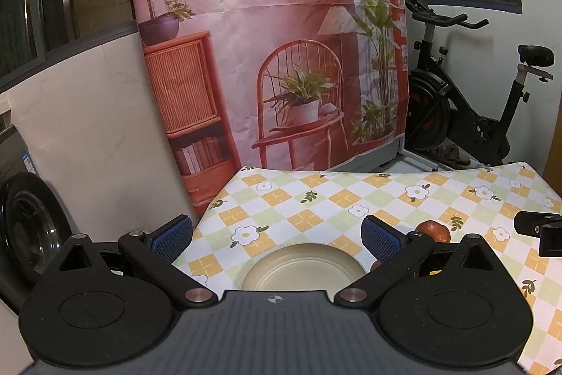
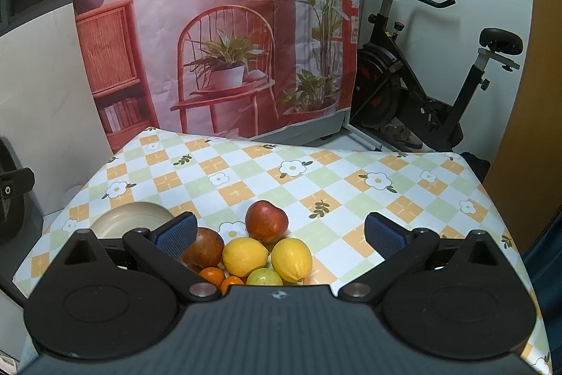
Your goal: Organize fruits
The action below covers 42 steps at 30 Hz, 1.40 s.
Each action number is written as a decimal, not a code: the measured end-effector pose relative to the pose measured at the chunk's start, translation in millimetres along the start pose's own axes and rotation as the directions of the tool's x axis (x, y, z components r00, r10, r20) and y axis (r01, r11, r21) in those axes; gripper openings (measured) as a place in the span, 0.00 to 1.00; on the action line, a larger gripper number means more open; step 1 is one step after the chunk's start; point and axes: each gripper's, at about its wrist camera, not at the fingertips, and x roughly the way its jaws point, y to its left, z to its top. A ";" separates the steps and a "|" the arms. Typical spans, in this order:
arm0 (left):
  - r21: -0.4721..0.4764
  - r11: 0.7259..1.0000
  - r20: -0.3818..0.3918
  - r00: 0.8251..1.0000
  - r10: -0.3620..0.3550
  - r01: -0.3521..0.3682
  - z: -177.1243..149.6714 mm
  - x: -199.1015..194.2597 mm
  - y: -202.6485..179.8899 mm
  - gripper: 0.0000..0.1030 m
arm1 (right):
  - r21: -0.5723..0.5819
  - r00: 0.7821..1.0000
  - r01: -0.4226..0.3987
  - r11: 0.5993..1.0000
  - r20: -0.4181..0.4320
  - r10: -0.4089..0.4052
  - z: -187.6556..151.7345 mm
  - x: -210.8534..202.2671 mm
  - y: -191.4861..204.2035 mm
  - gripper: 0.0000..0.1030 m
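Note:
A pile of fruit lies on the checked tablecloth in the right wrist view: a red apple (image 2: 266, 221), a darker apple (image 2: 203, 247), two lemons (image 2: 245, 256) (image 2: 291, 259), a green fruit (image 2: 264, 277) and two small oranges (image 2: 213, 275). My right gripper (image 2: 279, 234) is open just above and behind the pile, holding nothing. A beige plate (image 2: 130, 219) sits to the pile's left. In the left wrist view my left gripper (image 1: 277, 239) is open over that plate (image 1: 302, 266), with nothing in it. The red apple (image 1: 433, 230) shows past its right finger.
The table (image 2: 351, 178) wears a yellow-green flowered cloth and ends at a printed backdrop (image 2: 210, 23). An exercise bike (image 2: 421, 86) stands behind on the right. A washing machine (image 1: 24, 227) sits off the table's left side. The right gripper's body (image 1: 541, 229) shows at the left view's right edge.

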 end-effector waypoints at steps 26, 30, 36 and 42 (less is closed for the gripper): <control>-0.019 1.000 0.013 1.000 -0.008 0.008 1.0 -6.9 2.0 1.00 | 0.000 1.000 0.007 1.000 0.013 -0.007 2.1 -3.4 -1.3 1.00; -0.022 1.000 0.011 1.000 -0.006 0.006 1.3 -6.7 2.2 1.00 | 0.002 1.000 0.010 1.000 0.016 -0.010 4.3 -5.6 -2.2 1.00; -0.023 1.000 0.011 1.000 -0.008 0.008 1.6 -6.7 2.3 1.00 | 0.002 1.000 0.010 1.000 0.017 -0.010 4.7 -6.2 -3.0 1.00; -0.023 1.000 0.011 1.000 -0.008 0.008 1.8 -6.7 2.4 1.00 | 0.002 1.000 0.010 1.000 0.018 -0.010 4.6 -6.3 -2.9 1.00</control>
